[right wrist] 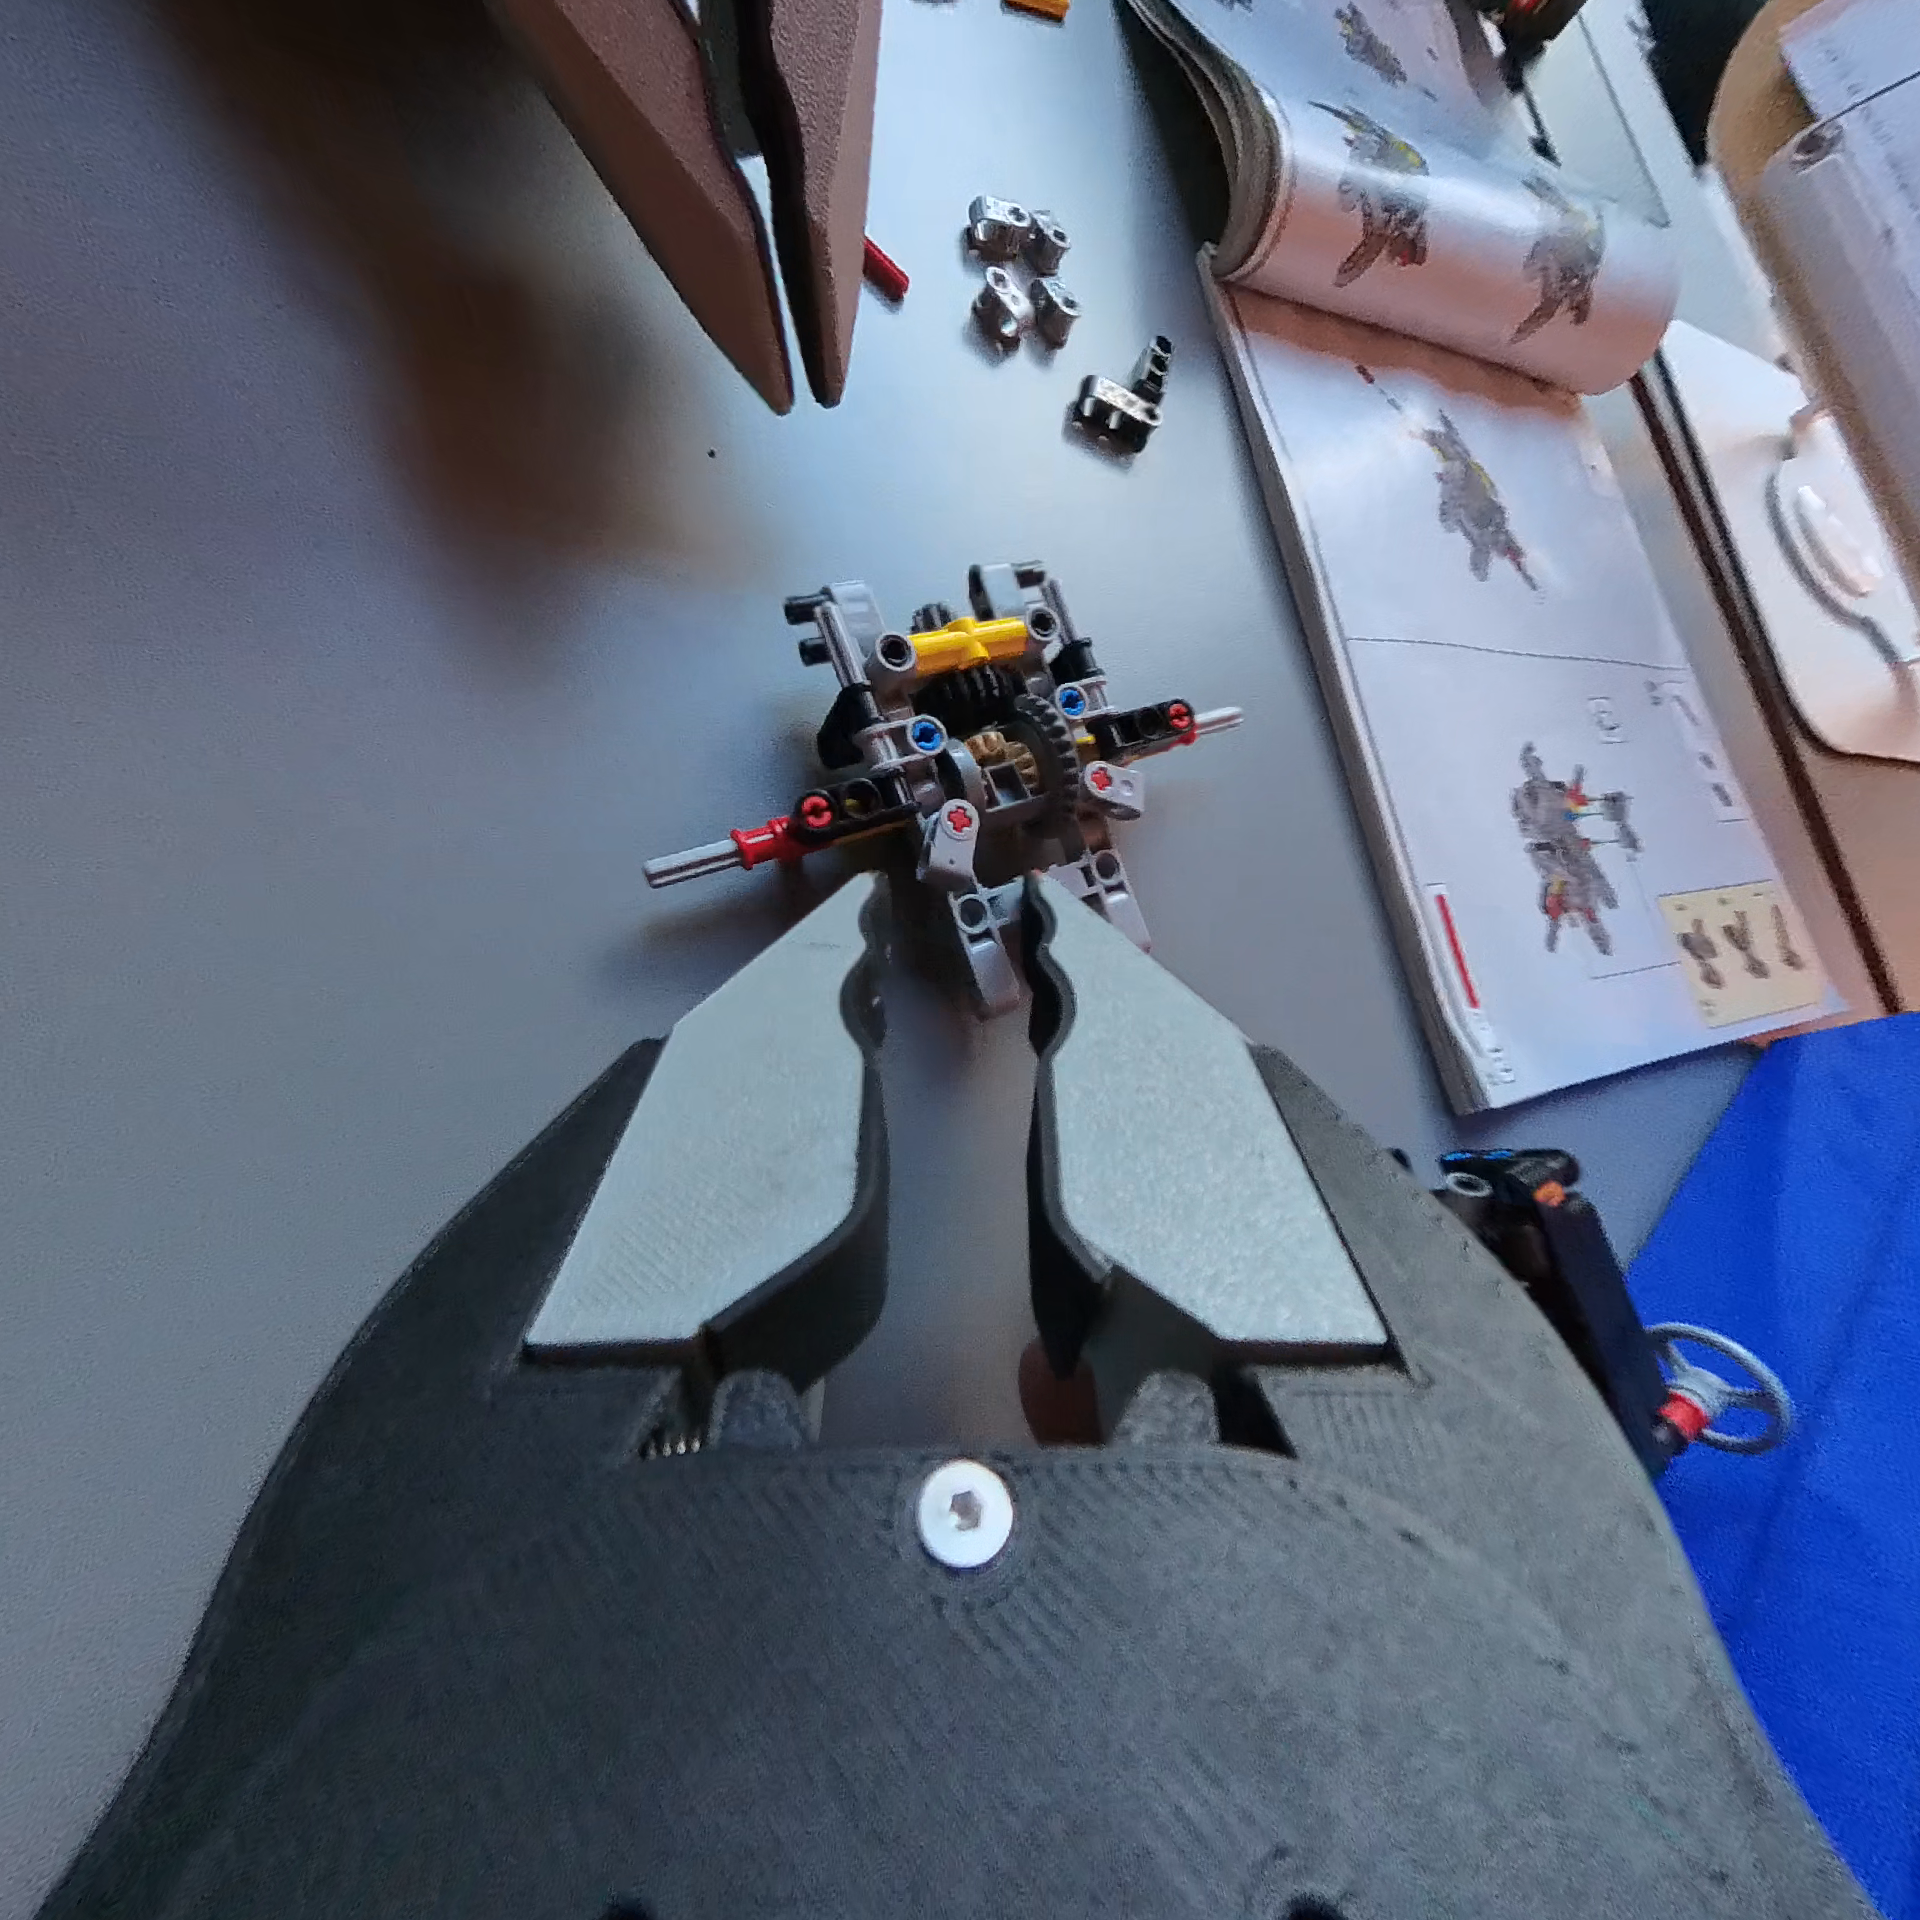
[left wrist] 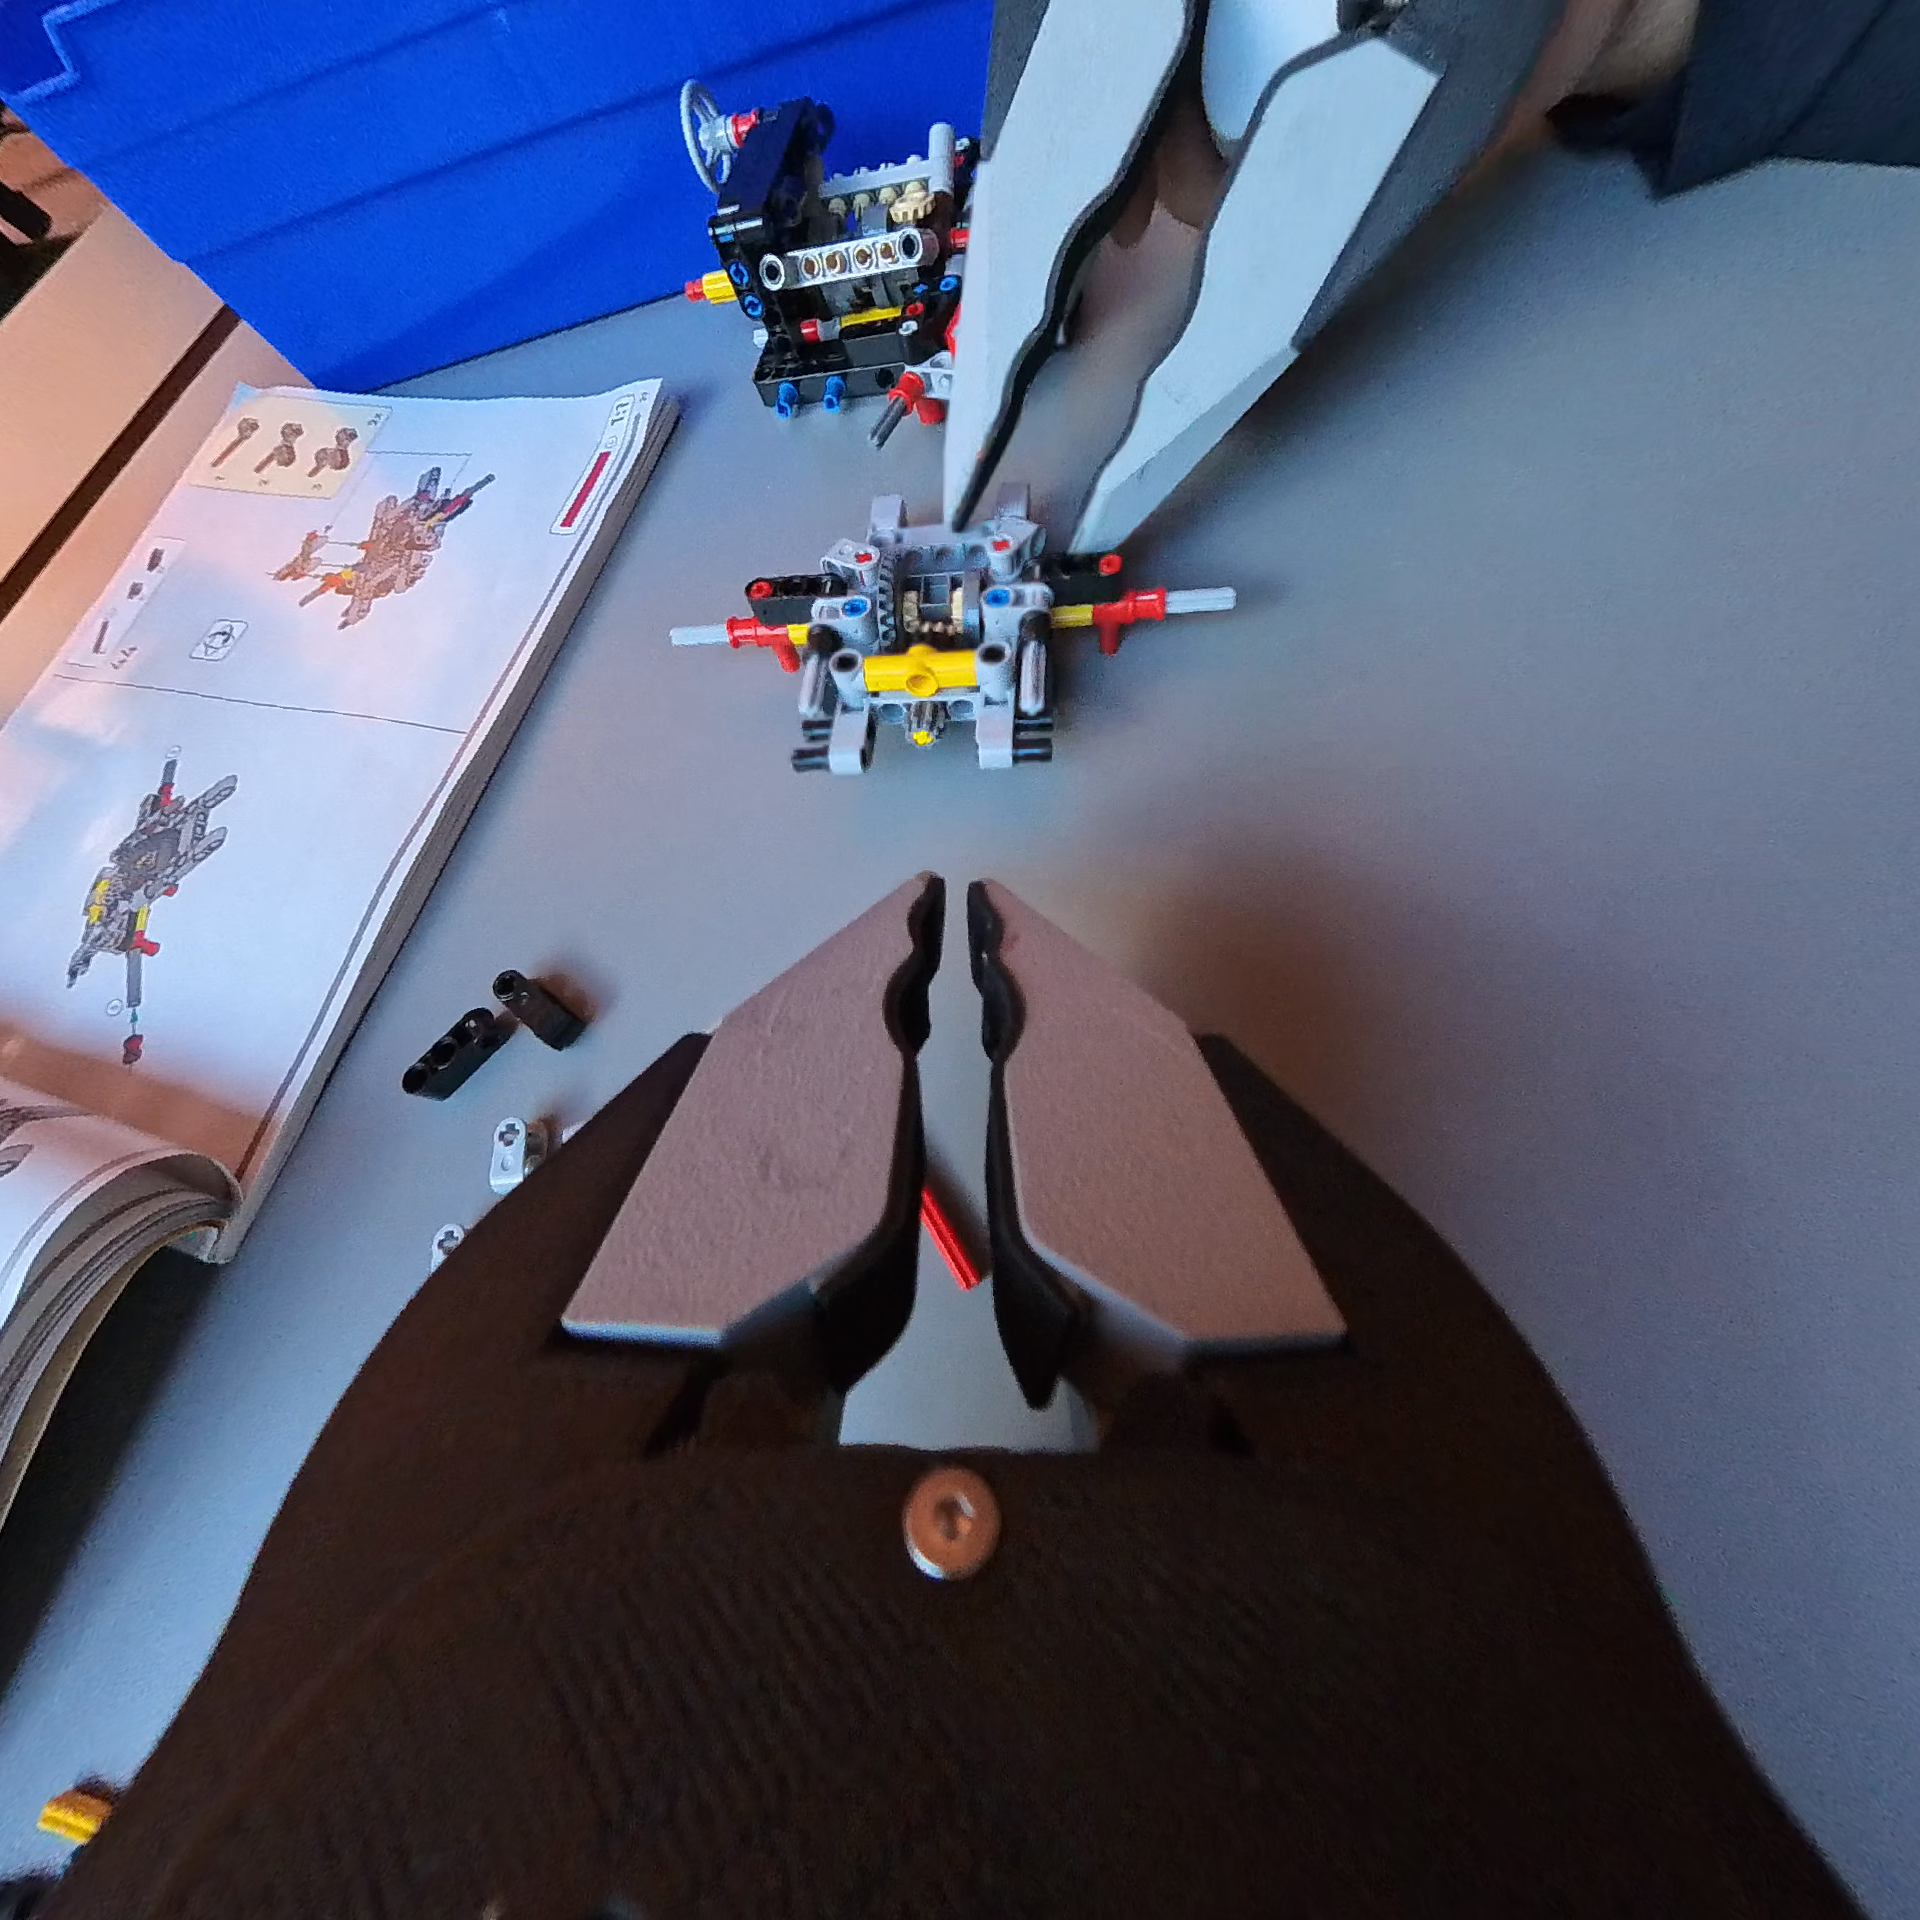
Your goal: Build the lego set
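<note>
The right gripper (right wrist: 951, 894) stands open astride the gear assembly's (right wrist: 966, 727) grey leg; the left gripper (left wrist: 956, 883), nearly shut on nothing, sits apart.

Grey table (left wrist: 1507, 727) beside a tan surface (left wrist: 94, 343).

Bare table (left wrist: 1507, 790) right of small brick model (left wrist: 925, 644): wide free room. Strip between model and left gripper (left wrist: 956, 883) clear. Left side blocked: open booklet (left wrist: 343, 665), loose black pieces (left wrist: 499, 1029). Behind model: bigger brick assembly (left wrist: 831, 270), blue bin (left wrist: 416, 177). Right gripper (left wrist: 1023, 530) straddles model's far edge.
</note>
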Available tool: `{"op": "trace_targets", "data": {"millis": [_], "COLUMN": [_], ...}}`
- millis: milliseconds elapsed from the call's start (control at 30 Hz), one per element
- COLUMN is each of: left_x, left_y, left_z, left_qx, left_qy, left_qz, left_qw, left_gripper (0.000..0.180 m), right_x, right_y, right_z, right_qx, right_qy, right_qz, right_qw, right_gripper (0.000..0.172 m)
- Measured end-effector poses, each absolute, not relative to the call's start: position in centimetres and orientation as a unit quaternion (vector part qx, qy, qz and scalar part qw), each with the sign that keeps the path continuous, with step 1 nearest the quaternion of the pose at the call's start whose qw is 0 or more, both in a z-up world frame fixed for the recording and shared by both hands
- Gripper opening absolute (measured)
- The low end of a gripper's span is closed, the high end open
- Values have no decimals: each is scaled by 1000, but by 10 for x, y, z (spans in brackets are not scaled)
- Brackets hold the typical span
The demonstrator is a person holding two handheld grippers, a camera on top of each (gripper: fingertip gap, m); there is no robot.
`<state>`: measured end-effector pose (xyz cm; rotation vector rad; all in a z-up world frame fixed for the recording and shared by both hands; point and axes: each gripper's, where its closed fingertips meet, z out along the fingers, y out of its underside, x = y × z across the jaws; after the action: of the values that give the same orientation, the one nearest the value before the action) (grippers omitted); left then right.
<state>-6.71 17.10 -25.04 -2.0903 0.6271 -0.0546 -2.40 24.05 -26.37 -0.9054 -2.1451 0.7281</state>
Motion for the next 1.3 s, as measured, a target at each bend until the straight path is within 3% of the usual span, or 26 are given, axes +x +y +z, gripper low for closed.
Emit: {"op": "trace_targets", "data": {"millis": [500, 700, 933, 1300], "left_x": [-68, -71, -72, -72], "left_y": [171, 172, 172, 172], "left_z": [-251, -250, -250, -250], "left_qx": [-850, -850, -851, -851], "left_qy": [254, 249, 246, 247], "left_qz": [-17, -16, -16, -13], "left_qw": [461, 464, 464, 462], "left_gripper": [0, 0, 0, 0], "right_x": [-31, -35, -19, -5], "right_y": [251, 249, 256, 265], "right_z": [-261, -240, -161, -130], "right_qx": [-302, -376, -425, -390], "right_qy": [-832, -785, -587, -492], "right_qz": [161, 284, 647, 763], "right_qw": [436, 403, 237, 157], "right_gripper": [9, 9, 8, 7]}}
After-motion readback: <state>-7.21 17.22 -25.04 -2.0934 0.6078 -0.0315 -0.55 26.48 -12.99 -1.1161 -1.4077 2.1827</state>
